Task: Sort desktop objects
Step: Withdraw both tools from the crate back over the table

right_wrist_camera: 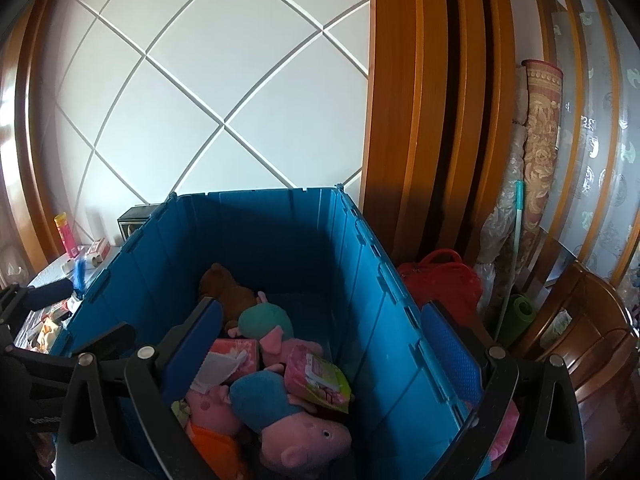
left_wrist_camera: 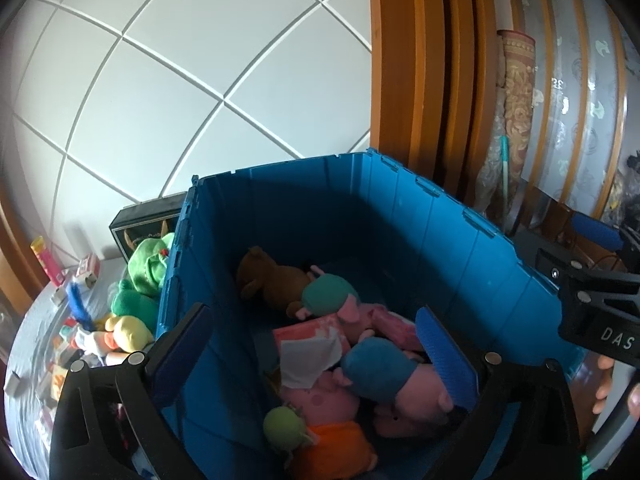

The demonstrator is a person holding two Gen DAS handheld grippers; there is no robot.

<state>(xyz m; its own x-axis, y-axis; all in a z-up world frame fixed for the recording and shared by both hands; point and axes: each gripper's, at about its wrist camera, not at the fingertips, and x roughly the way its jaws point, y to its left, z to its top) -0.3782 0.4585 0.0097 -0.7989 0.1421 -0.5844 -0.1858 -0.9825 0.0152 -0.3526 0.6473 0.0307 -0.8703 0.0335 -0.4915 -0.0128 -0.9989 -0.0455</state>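
Blue plastic walls of an open crate [right_wrist_camera: 256, 240] filled the middle of both wrist views, its rim standing well above the toys inside. At far left, small boxes and a pink-and-yellow tube [left_wrist_camera: 45, 260] crowded a grey tabletop [left_wrist_camera: 28, 344], and green and yellow plush toys [left_wrist_camera: 132, 312] lay pressed against the crate's outer left wall, just beside a dark framed box [left_wrist_camera: 140, 220]. The left gripper [left_wrist_camera: 316, 356] hung over the crate's near-left corner with its blue-padded fingers [left_wrist_camera: 444, 356] spread wide and nothing between them. Inside, a brown plush [left_wrist_camera: 272, 276] lay toward the back, while pink pig plush toys [right_wrist_camera: 304, 436], one in blue and one in orange, a pink tissue pack [right_wrist_camera: 236, 356] and a pink-and-green packet [right_wrist_camera: 320, 376] were heaped at the near end; the far floor of the crate stayed bare. The right gripper [right_wrist_camera: 324, 352] straddled the crate's right wall, fingers likewise parted and holding nothing. Right of the crate sat a red bag [right_wrist_camera: 444, 280], a rolled patterned rug [right_wrist_camera: 540, 152], a rolled green mat [right_wrist_camera: 520, 316] and a wooden chair [right_wrist_camera: 592, 340]. Behind stood a white panelled wall [right_wrist_camera: 224, 80] and an orange-brown wooden door frame [right_wrist_camera: 404, 100].
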